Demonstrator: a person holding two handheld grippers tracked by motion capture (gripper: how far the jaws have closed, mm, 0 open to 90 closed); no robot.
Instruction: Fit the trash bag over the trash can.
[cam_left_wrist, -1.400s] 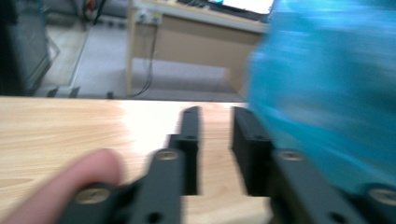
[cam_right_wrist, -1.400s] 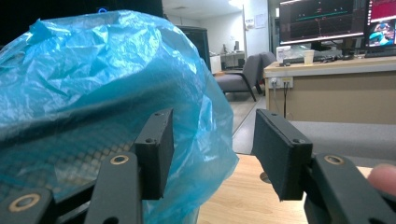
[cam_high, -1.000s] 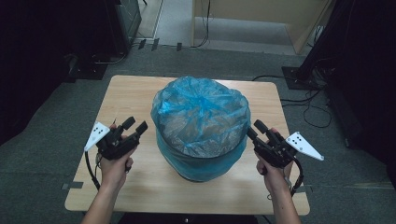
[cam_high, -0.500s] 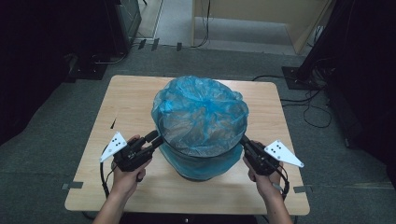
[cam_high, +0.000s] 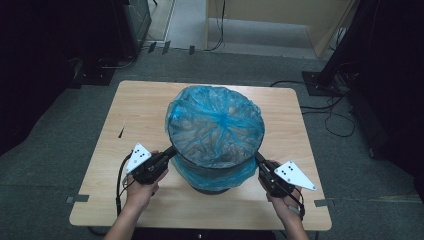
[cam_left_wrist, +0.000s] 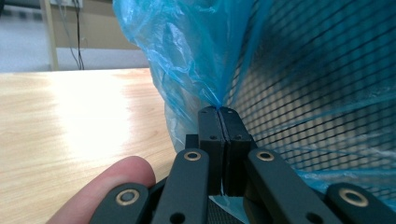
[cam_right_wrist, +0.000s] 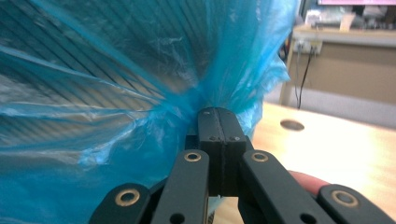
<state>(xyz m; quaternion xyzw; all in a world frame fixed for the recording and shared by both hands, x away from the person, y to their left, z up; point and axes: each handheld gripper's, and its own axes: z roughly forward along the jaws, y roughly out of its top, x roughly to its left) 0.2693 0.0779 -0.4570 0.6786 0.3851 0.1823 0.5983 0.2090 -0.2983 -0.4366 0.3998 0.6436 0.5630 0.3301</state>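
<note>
A black mesh bin (cam_high: 212, 189) lined with a blue plastic bag (cam_high: 215, 125) stands in the middle of the wooden table (cam_high: 140, 110). The bag's edge folds down over the rim. My left gripper (cam_high: 172, 150) sits at the bin's left side. Its jaws have just closed, and in the left gripper view the left gripper (cam_left_wrist: 218, 110) pinches a fold of the bag (cam_left_wrist: 187, 56) beside the mesh (cam_left_wrist: 317, 84). My right gripper (cam_high: 258, 159) is at the bin's right side. In the right gripper view the right gripper (cam_right_wrist: 218, 111) is shut on bunched bag film (cam_right_wrist: 116, 140).
A small dark mark (cam_high: 121, 132) lies on the table left of the bin, and a round hole (cam_right_wrist: 292, 124) shows in the tabletop. Cables (cam_high: 340, 115) run over the grey floor to the right. Dark stands and furniture ring the table.
Both hands moved inward and down to the bin's sides. Both grippers went from open beside the bin to shut on the bag's overhang.
</note>
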